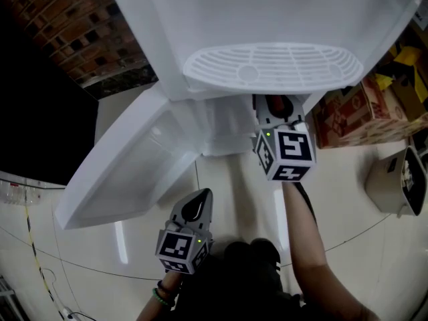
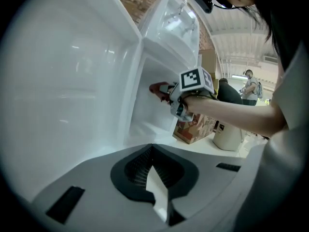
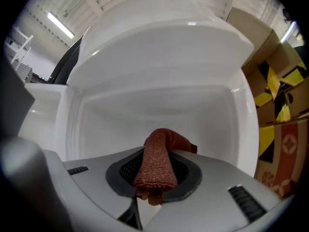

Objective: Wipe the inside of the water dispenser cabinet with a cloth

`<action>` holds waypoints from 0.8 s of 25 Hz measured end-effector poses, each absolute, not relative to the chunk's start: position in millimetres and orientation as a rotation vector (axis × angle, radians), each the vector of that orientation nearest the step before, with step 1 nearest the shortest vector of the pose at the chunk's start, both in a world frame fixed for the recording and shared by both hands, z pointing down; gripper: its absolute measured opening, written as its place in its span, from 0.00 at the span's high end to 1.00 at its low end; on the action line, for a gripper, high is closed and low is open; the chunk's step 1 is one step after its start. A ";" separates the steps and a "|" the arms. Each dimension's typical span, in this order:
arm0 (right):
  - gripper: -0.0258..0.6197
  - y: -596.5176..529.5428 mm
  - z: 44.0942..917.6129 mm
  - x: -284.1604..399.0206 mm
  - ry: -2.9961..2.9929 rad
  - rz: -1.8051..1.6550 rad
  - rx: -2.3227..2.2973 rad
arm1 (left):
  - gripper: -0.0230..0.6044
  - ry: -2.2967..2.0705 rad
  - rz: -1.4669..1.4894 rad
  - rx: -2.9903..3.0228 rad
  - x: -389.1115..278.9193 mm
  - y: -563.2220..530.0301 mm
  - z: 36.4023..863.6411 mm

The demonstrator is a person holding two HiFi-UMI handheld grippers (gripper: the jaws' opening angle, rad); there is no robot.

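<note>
Cabinet [image 3: 154, 105] (glossy white inside) stands on pale floor tiles [image 1: 348, 179].

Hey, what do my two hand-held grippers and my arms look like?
The left hand-held gripper and right hand-held gripper are grey moulded shells with black-lined jaws. Each carries a white cube with black square markers and a small green light. The forearms are sleeveless, and the left wrist wears a green beaded bracelet.
</note>
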State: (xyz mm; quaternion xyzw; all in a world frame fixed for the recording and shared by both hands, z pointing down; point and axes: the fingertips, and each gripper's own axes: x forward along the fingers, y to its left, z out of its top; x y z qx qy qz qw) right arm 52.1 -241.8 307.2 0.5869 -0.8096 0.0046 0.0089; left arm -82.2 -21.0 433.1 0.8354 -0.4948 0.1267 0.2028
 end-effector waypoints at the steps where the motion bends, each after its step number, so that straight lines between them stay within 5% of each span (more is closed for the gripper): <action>1: 0.85 -244.8 293.8 59.9 -2.520 -0.011 1.878 | 1.00 -1.375 0.358 2.333 -80.4 -19.7 433.6; 20: 0.85 -241.6 471.6 101.9 -2.112 0.455 1.784 | 1.00 -1.407 0.366 2.281 -91.0 -6.5 439.9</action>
